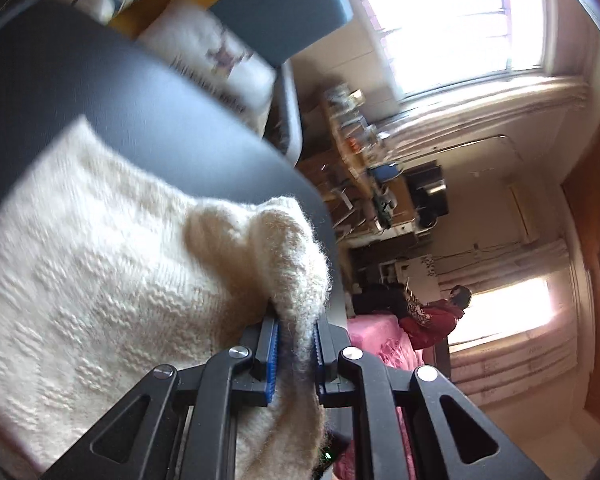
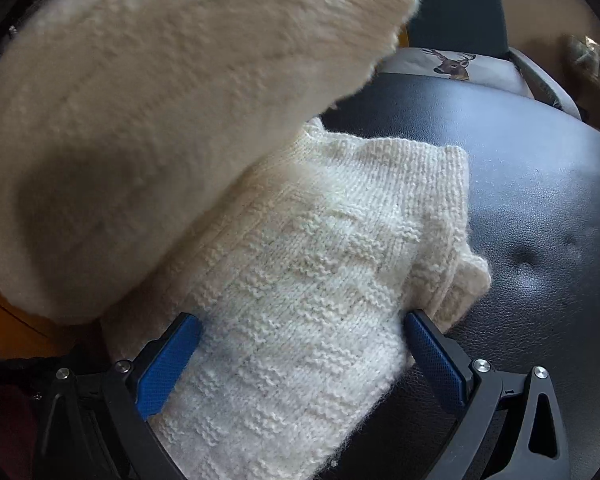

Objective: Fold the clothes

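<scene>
One cream knit sweater [image 2: 300, 280] lies on a black padded seat [image 2: 540, 200], and both grippers are at it. The left gripper [image 1: 296, 344] has its fingers clenched on a bunched edge of the knit, the wool squeezed between the blue pads [image 1: 273, 356] and hanging down below them. In the right wrist view that raised part shows as a big flap [image 2: 160, 120] arched over the flat part, blurred, so probably being carried across.

The right gripper [image 2: 304, 356] has its fingers released and wide apart, one on each side of the flat panel, which runs lengthwise away from them towards the seat's far edge. The pads look close over the knit; whether they touch it I cannot tell.

The next move likely turns on this: the flap is above and to the left of the right fingers, and the flat panel's long axis lies straight ahead of them. The left hand alone holds the cloth, so it would be the one to lay the fold, while the right is placed to pin the lower layer.

A cushion [image 2: 452, 66] beyond the seat bears a printed deer head. In the left view it shows dark lettering too blurred to read. No brand or label is visible on the sweater.
</scene>
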